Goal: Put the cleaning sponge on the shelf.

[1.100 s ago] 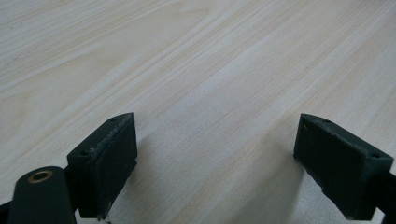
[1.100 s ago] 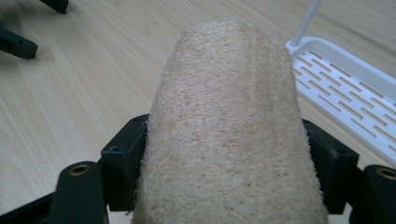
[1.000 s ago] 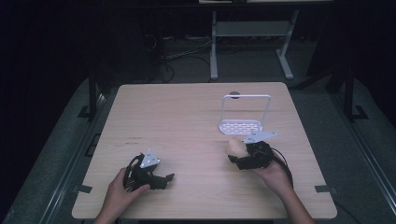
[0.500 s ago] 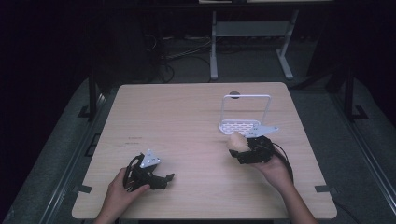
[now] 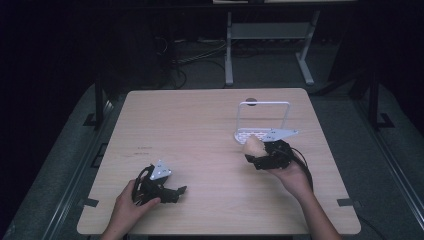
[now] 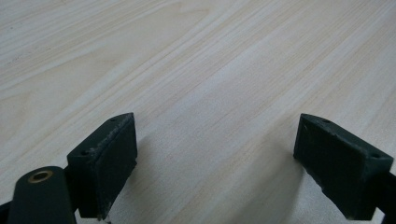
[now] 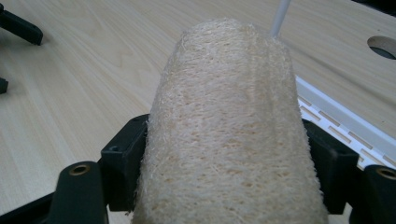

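A tan loofah sponge (image 7: 229, 126) sits between the jaws of my right gripper (image 5: 260, 156), which is shut on it. In the high view the loofah sponge (image 5: 253, 145) is held just in front of a white perforated rack (image 5: 261, 133) with an upright wire frame. In the right gripper view that rack (image 7: 336, 121) lies close behind the sponge at right. My left gripper (image 5: 175, 191) rests low over the wooden table (image 5: 190, 125) near its front left, jaws wide open with nothing between them; its pads (image 6: 105, 158) hover just above bare wood.
A round cable hole (image 5: 251, 101) is in the table behind the rack. A metal stand (image 5: 265, 45) and cables lie on the dark floor beyond the far edge. The other gripper's black jaw tips (image 7: 18, 28) show at the upper left of the right gripper view.
My right gripper has carried the loofah sponge a little up and toward the rack. The left gripper has stayed where it was.
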Tool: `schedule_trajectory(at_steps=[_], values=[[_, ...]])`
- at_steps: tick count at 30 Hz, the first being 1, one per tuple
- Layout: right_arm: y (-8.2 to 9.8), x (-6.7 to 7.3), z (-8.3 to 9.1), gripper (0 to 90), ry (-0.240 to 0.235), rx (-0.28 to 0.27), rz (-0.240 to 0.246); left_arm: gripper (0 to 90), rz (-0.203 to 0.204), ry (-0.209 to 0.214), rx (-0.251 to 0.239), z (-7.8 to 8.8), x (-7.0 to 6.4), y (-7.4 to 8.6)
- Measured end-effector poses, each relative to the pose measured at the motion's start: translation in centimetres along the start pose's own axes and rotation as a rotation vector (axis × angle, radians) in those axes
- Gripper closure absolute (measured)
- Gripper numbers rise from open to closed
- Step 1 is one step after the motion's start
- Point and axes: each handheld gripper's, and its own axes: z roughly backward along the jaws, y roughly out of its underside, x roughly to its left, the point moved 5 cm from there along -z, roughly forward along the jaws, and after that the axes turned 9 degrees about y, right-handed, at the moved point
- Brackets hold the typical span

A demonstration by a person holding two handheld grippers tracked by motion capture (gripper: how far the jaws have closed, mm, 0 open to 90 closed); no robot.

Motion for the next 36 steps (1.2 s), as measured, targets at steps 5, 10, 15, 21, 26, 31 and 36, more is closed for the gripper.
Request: schedule_trajectory(at_steps=[5, 10, 15, 21, 26, 31, 36], values=[[-0.4, -0.4, -0.2, 27.0, 0.009, 0.0, -0.008, 12.8, 0.0, 0.0, 0.001, 0.0, 0.0, 0.0], [-0.8, -0.8, -0.5, 27.0, 0.013, -0.004, -0.012, 12.8, 0.002, 0.001, 0.0, 0.0, 0.0, 0.0], [-1.1, -1.2, -0.9, 27.0, 0.021, -0.003, -0.015, 12.8, 0.002, 0.001, 0.0, 0.0, 0.0, 0.0], [-1.4, -1.6, -1.4, 27.1, 0.031, -0.001, -0.018, 12.8, 0.002, 0.001, 0.0, 0.0, 0.0, 0.0], [-1.5, -2.0, -2.0, 27.0, 0.04, 0.007, -0.025, 12.8, 0.002, 0.001, 0.0, 0.0, 0.0, 0.0], [-1.6, -2.4, -2.4, 27.1, 0.047, 0.006, -0.035, 12.8, 0.003, 0.001, -0.001, 0.0, 0.0, 0.0], [-1.6, -2.8, -2.9, 27.1, 0.058, 0.006, -0.039, 12.8, 0.006, 0.002, -0.002, 0.0, 0.0, 0.0]])
